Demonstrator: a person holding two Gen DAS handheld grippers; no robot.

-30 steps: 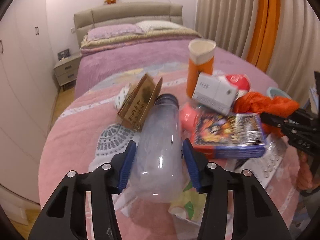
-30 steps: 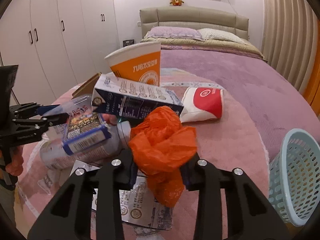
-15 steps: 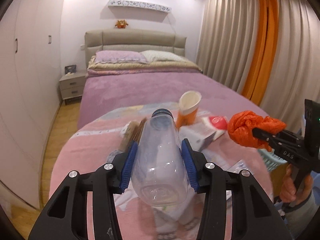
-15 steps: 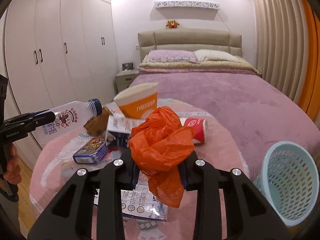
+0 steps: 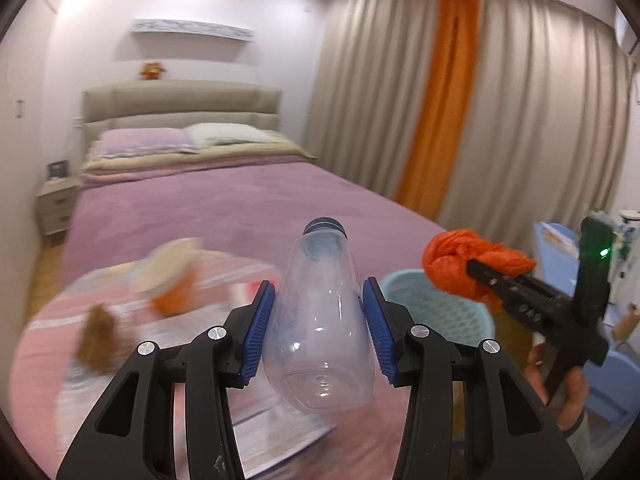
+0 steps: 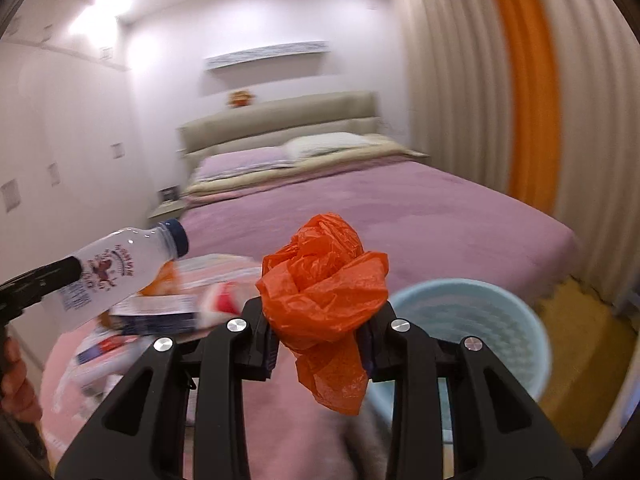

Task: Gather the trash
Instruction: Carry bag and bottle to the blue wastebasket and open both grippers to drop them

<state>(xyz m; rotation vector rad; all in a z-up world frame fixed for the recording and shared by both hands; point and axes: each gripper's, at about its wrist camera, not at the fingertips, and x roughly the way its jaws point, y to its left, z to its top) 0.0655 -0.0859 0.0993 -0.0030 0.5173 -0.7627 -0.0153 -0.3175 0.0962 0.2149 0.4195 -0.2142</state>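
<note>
Pinching a clear plastic bottle (image 5: 320,320), the left gripper (image 5: 318,330) may let it slip; right gripper (image 6: 320,344) jaws clamp a crumpled orange plastic bag (image 6: 324,292) that could snag beside the pale-blue basket (image 6: 480,320).

Clear plastic bottle (image 5: 320,320), blue cap, tilted, left of pale blue basket (image 6: 472,320); crumpled orange bag (image 6: 324,300) just beside basket rim.

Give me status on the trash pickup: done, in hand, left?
Done: nothing visibly in the blue basket yet. In hand: left gripper clamps the clear bottle; right gripper clamps the orange bag. Left: cup and cartons on the table.
</note>
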